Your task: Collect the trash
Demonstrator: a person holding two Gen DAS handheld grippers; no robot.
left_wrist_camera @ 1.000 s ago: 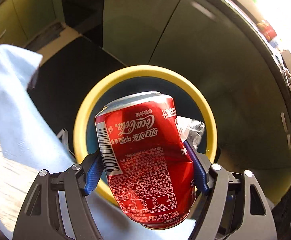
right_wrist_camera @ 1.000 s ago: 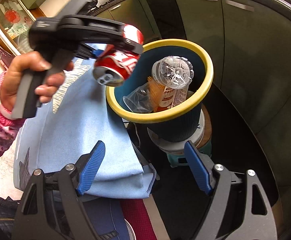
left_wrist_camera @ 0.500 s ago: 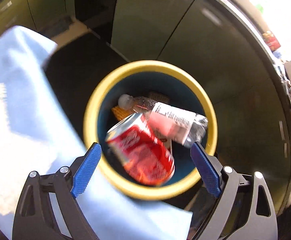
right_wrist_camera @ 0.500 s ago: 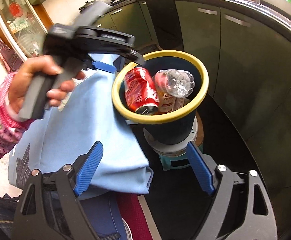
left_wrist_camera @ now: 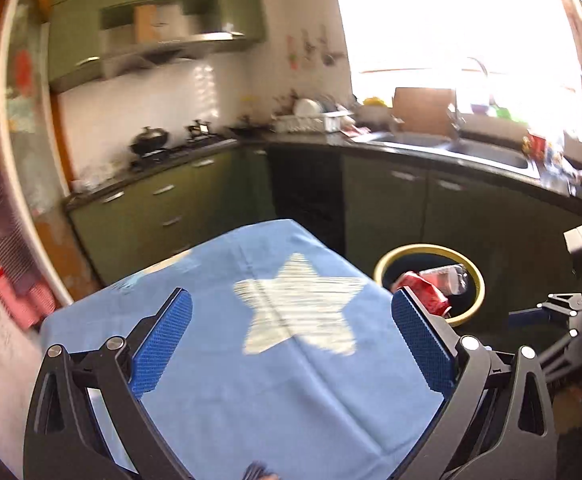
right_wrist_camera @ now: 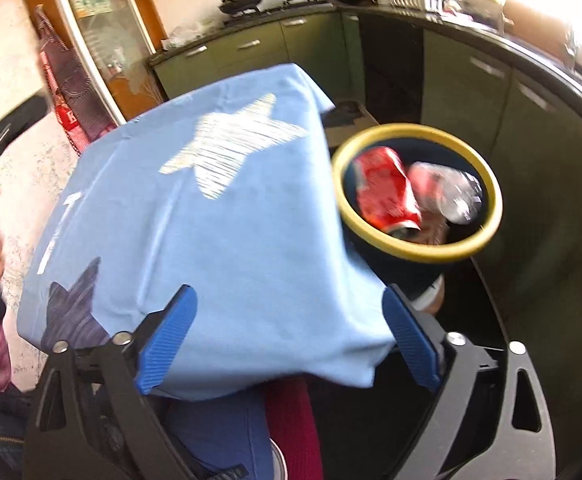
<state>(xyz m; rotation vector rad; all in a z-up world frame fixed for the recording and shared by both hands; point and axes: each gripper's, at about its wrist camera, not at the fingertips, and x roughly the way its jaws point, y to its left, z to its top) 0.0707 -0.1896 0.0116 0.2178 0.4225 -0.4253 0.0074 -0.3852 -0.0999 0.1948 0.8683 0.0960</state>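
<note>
Blown-out daylight glare from the window [left_wrist_camera: 451, 32] at one o'clock; motion blur throughout, worst on the bin [right_wrist_camera: 417, 196]; strong fisheye bending at edges.

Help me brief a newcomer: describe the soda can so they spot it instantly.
Beside the blue star-print cloth stands a dark bin with a yellow rim. The can lies inside, against a clear plastic bottle. It alone is red metal.

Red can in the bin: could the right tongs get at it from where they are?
Probably yes. The red can lies on top in the open bin, uncovered; the right tongs are open and empty over the blue cloth beside it.
</note>
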